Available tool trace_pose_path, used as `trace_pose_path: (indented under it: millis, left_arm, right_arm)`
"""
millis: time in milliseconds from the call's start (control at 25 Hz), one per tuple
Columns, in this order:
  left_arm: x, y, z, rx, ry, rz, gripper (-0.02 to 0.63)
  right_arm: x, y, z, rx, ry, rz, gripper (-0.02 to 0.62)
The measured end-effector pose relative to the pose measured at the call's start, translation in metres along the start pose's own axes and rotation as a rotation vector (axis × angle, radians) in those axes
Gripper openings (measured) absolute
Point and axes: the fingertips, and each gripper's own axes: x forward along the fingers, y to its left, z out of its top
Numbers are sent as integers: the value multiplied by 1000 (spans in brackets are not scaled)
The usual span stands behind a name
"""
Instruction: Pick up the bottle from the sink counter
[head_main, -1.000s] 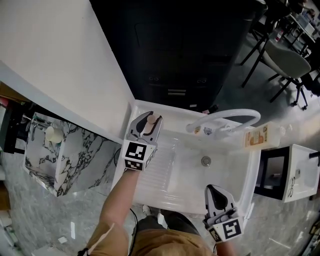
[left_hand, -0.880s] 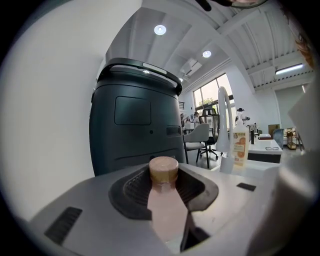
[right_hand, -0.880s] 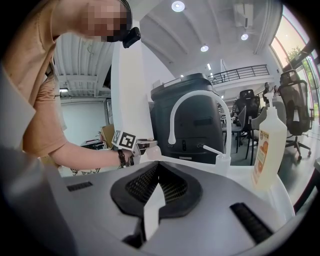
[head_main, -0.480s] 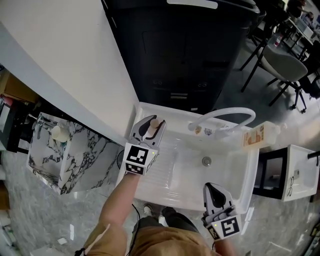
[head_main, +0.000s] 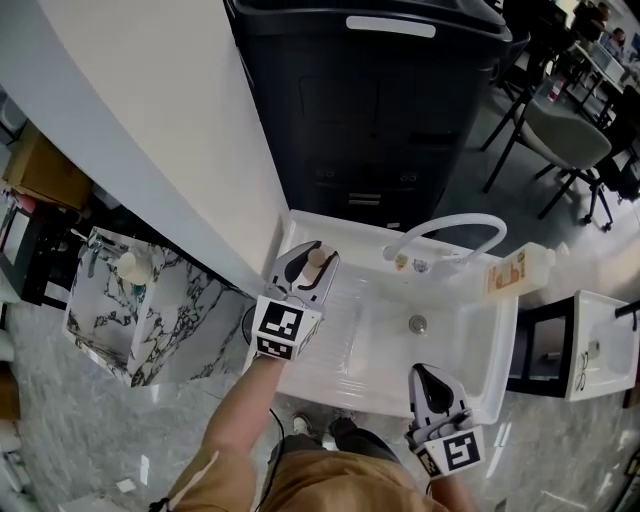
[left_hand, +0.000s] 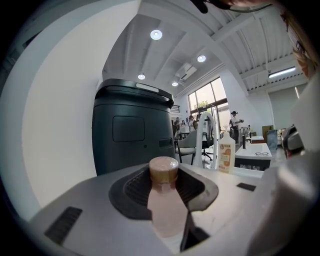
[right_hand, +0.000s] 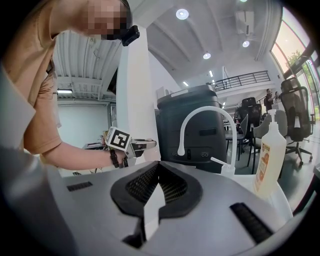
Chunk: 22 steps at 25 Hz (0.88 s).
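Left gripper (head_main: 310, 264) rising with pink bottle (left_hand: 164, 202) since earlier frame, off sink (head_main: 390, 345) left drainboard. We are clamping jaws on bottle body; long axis standing upright, tan cap poking above jaws. Bottle hanging over sink's rear left corner. Right gripper (head_main: 422, 375) hovering at sink's near right rim, jaws pressed together, empty, well apart from bottle.

Left gripper (head_main: 310, 256) clamped, right gripper (head_main: 421, 373) jaws seemingly together.

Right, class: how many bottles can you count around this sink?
2. A small pinkish bottle is held in the left gripper. A pump bottle stands on the sink's corner near the faucet. Others may be hidden.
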Motion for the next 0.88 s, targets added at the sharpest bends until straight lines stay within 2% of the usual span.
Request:
trace_pose_path:
  millis: [880]
  left_arm:
    - [-83, -19, 52, -37, -81, -29, 127]
  right_arm:
    - [-9, 37, 19, -34, -28, 3, 0]
